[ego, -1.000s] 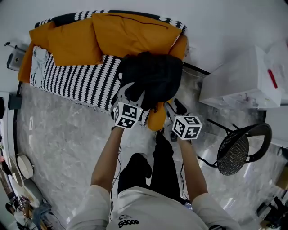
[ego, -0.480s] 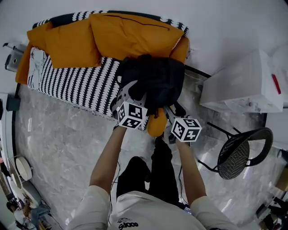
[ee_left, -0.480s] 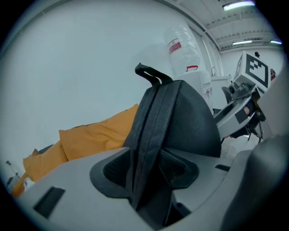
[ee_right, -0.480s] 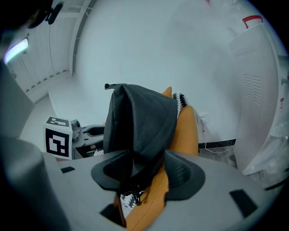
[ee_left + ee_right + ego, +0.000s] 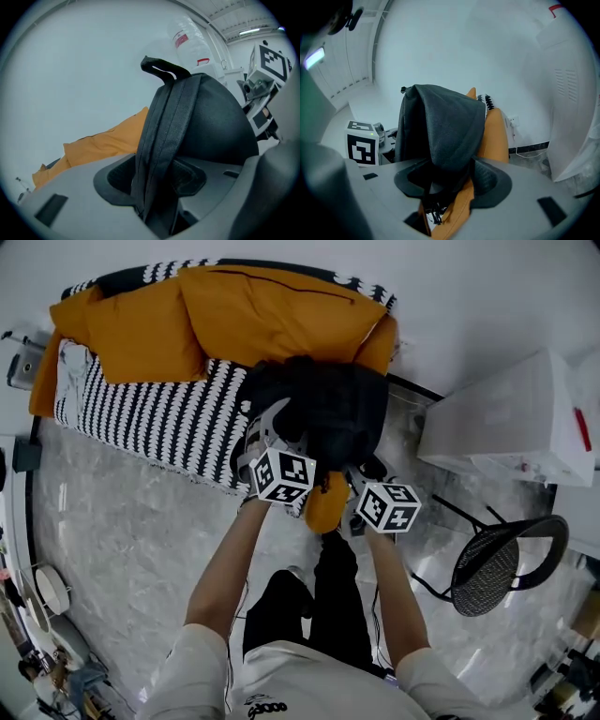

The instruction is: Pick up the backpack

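Note:
The black backpack [image 5: 323, 409] is at the near edge of the bed, over orange bedding, with both grippers on it. My left gripper [image 5: 270, 432] is shut on a black shoulder strap [image 5: 161, 136]. The strap runs up between the jaws to the backpack's body [image 5: 211, 122] and top loop [image 5: 161, 68]. My right gripper [image 5: 361, 470] is shut on a fold of the backpack's dark fabric [image 5: 445, 126]. A strip of orange cloth [image 5: 459, 208] hangs just beneath that grip. The left gripper [image 5: 157, 185] and the right gripper [image 5: 450, 183] hold opposite sides of the bag.
A bed with a black-and-white patterned cover [image 5: 150, 413] carries an orange quilt [image 5: 234, 315]. A white cabinet [image 5: 511, 423] stands to the right, with a black mesh chair [image 5: 502, 554] in front of it. Grey marble floor [image 5: 122, 549] lies on the left, and the person's legs are below.
The left gripper has shifted slightly right and up with the strap. The backpack has bunched and moved a little to the right. Both grips have held.

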`<state>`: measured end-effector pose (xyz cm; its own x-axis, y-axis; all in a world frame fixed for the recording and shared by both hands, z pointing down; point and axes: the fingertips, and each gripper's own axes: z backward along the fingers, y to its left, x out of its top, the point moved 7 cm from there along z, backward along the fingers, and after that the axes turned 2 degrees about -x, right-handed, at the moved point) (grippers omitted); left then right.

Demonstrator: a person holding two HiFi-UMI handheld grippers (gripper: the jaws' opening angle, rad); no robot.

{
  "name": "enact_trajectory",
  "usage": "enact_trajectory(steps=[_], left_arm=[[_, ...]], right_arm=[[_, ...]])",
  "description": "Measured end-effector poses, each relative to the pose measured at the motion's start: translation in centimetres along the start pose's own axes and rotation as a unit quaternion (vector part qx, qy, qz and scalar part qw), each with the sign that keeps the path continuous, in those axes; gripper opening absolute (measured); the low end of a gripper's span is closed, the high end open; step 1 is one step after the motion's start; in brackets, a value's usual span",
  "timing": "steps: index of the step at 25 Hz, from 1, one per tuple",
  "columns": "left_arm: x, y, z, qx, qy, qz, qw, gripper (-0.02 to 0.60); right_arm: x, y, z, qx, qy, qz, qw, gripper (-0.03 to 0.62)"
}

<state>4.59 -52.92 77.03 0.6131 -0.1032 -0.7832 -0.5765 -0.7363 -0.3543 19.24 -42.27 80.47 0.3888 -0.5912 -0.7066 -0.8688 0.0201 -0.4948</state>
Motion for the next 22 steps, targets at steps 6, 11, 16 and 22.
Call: enact_trajectory(steps=[6,11,16,22], left_arm=[[1.0,1.7,-3.5,0.002,-0.005,0.000,1.0000,0.201],[1.9,3.1,-6.3,-0.003,0.000,-0.006,1.0000,0.192],[2.3,4.0,-7.8,0.000,0.010,0.009,0.9999,0.120],[2.5,5.2,-7.4,0.007,0.020,0.043,0.9988,0.064]], right_arm=[[1.7,-1.0,-1.9,0.018,0.009,-0.005,1.000,0.224],[2.9,-1.5,-3.3,0.034,0.024,0.001,0.999,0.222],[4.5,-1.6,-4.5,0.049,0.051,0.017,0.997,0.181],[5.9,-0.9,-5.0,0.066,0.073,0.031,0.995,0.107]])
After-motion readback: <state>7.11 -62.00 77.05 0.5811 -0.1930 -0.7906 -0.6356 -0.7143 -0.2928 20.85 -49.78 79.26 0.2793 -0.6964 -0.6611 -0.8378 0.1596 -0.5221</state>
